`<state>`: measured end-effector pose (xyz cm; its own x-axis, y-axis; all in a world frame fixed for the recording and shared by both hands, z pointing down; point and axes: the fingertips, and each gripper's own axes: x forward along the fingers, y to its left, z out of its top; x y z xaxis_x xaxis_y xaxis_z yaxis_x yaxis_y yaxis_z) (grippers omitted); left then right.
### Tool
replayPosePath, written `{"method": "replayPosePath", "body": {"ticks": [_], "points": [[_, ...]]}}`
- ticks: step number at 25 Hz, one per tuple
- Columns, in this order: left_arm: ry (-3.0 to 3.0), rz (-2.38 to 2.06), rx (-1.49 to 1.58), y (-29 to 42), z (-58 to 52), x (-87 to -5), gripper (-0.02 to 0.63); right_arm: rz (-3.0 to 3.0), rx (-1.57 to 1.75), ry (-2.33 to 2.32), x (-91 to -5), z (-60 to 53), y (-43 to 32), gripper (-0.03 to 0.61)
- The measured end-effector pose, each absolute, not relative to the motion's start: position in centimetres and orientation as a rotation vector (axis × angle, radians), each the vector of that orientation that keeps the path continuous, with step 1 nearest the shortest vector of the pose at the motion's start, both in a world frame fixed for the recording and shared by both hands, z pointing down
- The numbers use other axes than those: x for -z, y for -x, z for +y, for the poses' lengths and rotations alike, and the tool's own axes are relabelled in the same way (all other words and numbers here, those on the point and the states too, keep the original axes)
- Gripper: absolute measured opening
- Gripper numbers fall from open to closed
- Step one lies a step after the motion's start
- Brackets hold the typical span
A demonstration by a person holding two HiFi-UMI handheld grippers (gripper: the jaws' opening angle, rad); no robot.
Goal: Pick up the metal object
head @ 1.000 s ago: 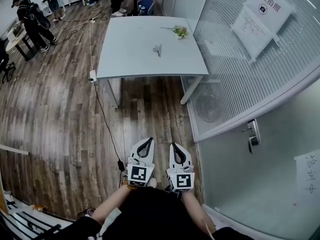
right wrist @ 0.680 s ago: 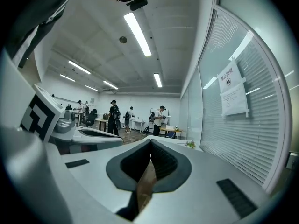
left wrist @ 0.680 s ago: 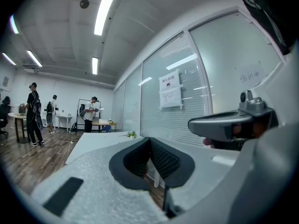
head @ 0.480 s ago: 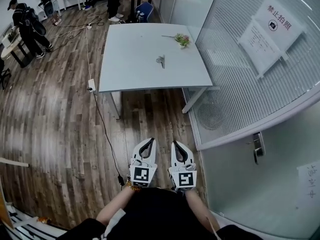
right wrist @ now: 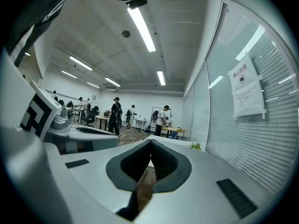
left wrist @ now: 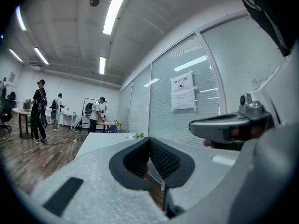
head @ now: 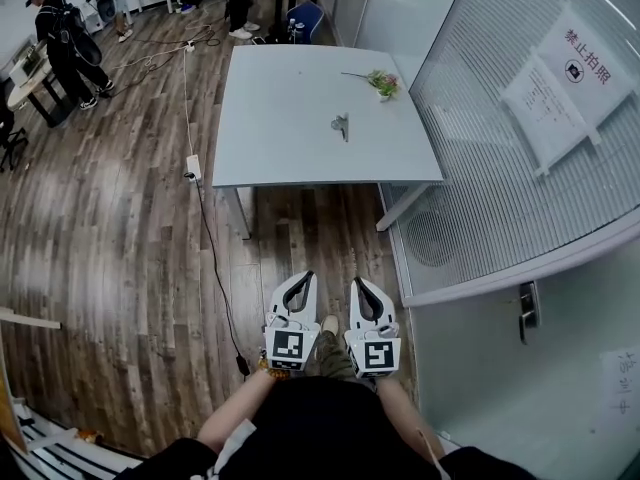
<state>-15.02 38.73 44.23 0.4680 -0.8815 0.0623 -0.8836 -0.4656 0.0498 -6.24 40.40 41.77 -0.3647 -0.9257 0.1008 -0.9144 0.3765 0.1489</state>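
A small metal object (head: 342, 124) lies near the middle of a pale grey table (head: 290, 108), far ahead of me in the head view. My left gripper (head: 306, 276) and right gripper (head: 358, 282) are held side by side over the wooden floor, well short of the table's near edge. Both point towards the table. In the left gripper view the left gripper (left wrist: 149, 141) has its jaws together with nothing between them. In the right gripper view the right gripper (right wrist: 150, 143) is likewise shut and empty. The table top (left wrist: 100, 141) shows beyond the jaws; the metal object is hidden in both gripper views.
A small flower sprig (head: 383, 83) lies at the table's far right. A glass partition with blinds (head: 500, 168) and a door handle (head: 528, 308) run along the right. A cable (head: 205, 238) and power strip (head: 192, 172) cross the floor at left. People (head: 65, 38) stand at the back left.
The table and the metal object have come closer and lower in the head view as I walk towards them. Both grippers stay side by side and shut.
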Motion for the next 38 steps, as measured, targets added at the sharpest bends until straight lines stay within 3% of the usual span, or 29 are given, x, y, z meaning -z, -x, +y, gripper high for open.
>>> {"method": "replayPosePath", "body": {"ticks": [38], "points": [[-2.548, -1.792, -0.200, 4.0, 19.1, -44.2, 0.006, -2.604, -0.022, -1.595, -43.5, 18.8, -7.0, 0.002]]}}
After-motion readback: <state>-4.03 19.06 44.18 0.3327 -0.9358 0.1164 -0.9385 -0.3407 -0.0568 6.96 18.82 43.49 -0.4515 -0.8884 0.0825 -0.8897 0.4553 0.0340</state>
